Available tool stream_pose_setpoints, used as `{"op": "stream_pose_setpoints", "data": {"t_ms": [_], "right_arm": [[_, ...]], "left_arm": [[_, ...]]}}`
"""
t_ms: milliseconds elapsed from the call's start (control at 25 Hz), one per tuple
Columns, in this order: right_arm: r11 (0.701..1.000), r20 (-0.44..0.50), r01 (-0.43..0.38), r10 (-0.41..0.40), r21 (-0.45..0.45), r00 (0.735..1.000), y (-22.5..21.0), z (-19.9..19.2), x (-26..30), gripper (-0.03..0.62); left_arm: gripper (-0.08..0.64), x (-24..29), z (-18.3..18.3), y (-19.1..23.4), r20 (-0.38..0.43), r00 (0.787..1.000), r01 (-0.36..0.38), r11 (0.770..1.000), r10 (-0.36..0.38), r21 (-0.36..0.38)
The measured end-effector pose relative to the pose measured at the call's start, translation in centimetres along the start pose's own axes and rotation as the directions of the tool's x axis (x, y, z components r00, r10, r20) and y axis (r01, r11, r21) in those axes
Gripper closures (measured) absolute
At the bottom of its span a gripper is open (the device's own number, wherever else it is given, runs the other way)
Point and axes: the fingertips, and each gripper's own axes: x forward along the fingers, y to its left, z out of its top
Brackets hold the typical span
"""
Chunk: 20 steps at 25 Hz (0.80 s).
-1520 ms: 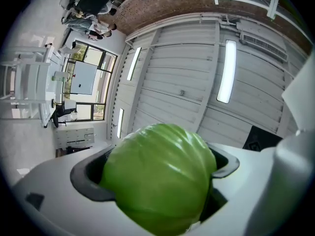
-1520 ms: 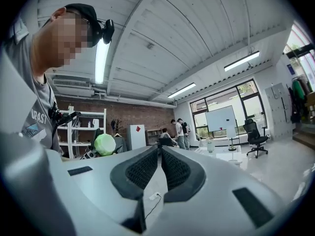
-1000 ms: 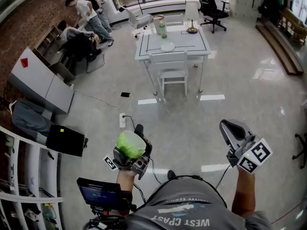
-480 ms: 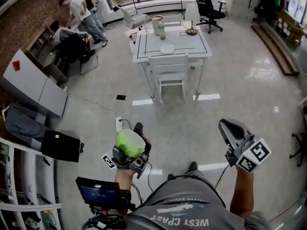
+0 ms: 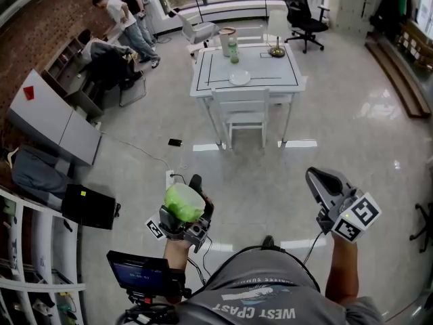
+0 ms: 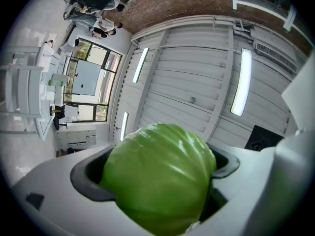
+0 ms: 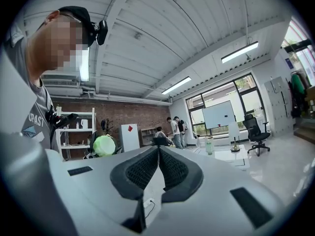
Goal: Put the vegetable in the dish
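A round green cabbage (image 5: 183, 202) fills my left gripper (image 5: 184, 205), which is shut on it and points up in front of my chest. Close up, the cabbage (image 6: 160, 176) bulges between the two dark pads. Off to my left it shows again as a small green ball (image 7: 104, 145). My right gripper (image 5: 323, 185) is held at my right, its jaws closed together with nothing in them (image 7: 158, 161). A white dish (image 5: 239, 78) lies on the white table (image 5: 284, 76) far ahead across the room.
A white chair (image 5: 244, 111) is tucked at the table's near side. A green bottle (image 5: 234, 49) and a lamp (image 5: 275, 39) stand on the table. A power strip (image 5: 170, 179) and cables lie on the floor ahead. People (image 5: 120, 15) are at the far left; shelving (image 5: 30, 249) is at my left.
The room has shifted slightly in the head view, the table now a little further right. Both grippers hold the same pose, the cabbage still gripped.
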Motion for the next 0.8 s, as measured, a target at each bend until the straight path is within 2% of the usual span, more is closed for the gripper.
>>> {"op": "stream_pose_setpoints", "data": {"t_ms": [200, 360, 600, 800], "right_arm": [[1.000, 0.004, -0.011, 0.011, 0.006, 1.000, -3.7, 0.1, -0.1, 0.583], [0.999, -0.008, -0.016, 0.016, 0.028, 1.000, -5.5, -0.6, 0.6, 0.583], [0.998, -0.029, 0.024, -0.022, 0.063, 0.999, -7.8, -1.4, 3.8, 0.583], [0.998, -0.018, 0.032, -0.031, 0.048, 0.999, -7.3, 0.3, 7.9, 0.583]], "left_arm": [[0.011, 2.0, -1.2, 2.1, -0.001, 1.000, 0.005, 1.000, -0.005, 0.020], [0.011, 2.9, -0.9, 3.7, -0.008, 1.000, -0.005, 1.000, 0.005, 0.025], [0.011, 3.1, 2.5, 6.9, -0.001, 1.000, -0.024, 1.000, 0.024, -0.003], [0.011, 3.9, 6.6, 8.4, -0.020, 0.999, -0.027, 0.999, 0.027, -0.027]]}}
